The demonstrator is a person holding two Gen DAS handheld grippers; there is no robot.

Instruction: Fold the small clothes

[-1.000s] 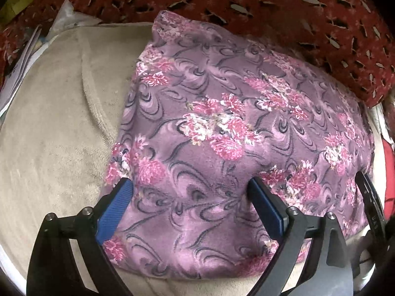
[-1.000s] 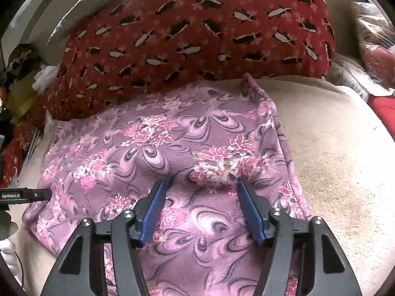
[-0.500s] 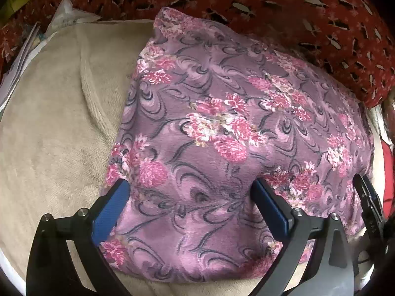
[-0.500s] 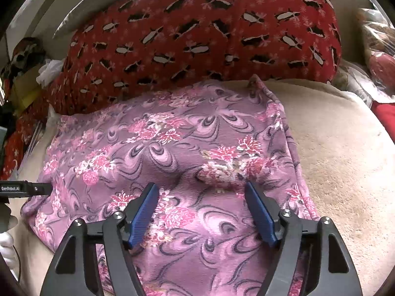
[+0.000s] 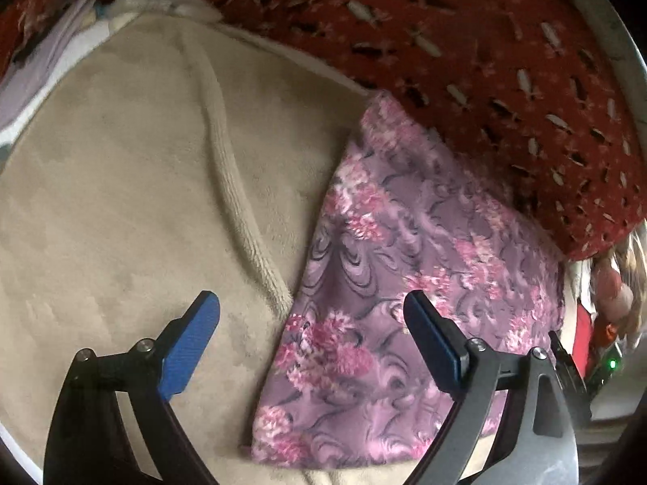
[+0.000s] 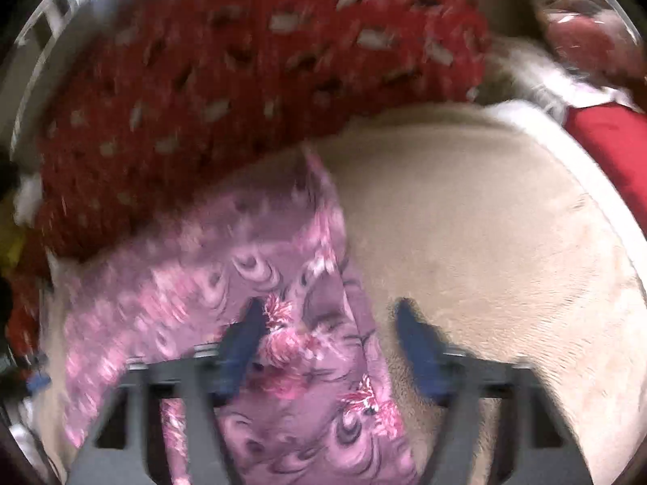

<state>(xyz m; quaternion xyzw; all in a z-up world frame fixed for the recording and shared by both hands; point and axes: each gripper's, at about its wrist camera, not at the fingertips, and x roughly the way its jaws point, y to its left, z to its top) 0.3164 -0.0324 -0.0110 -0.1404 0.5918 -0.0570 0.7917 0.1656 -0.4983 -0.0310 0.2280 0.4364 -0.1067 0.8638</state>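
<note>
A purple cloth with pink flowers [image 5: 408, 283] lies flat on a beige blanket [image 5: 121, 210]. My left gripper [image 5: 311, 335] is open and empty, straddling the cloth's left edge from above. The cloth also shows in the blurred right wrist view [image 6: 250, 291]. My right gripper [image 6: 327, 343] is open and empty, straddling the cloth's right edge, with its left finger over the cloth and its right finger over the blanket [image 6: 485, 242].
A red patterned pillow [image 5: 485, 60] lies right behind the cloth and shows in the right wrist view too [image 6: 242, 81]. A raised seam [image 5: 230, 186] runs down the blanket. Papers [image 5: 48, 60] lie at the far left. A red item [image 6: 614, 149] lies at the right.
Both grippers have moved outward from over the middle of the cloth: the left one to the cloth's left edge, the right one to its right edge. Both stay open. The right view is now blurred.
</note>
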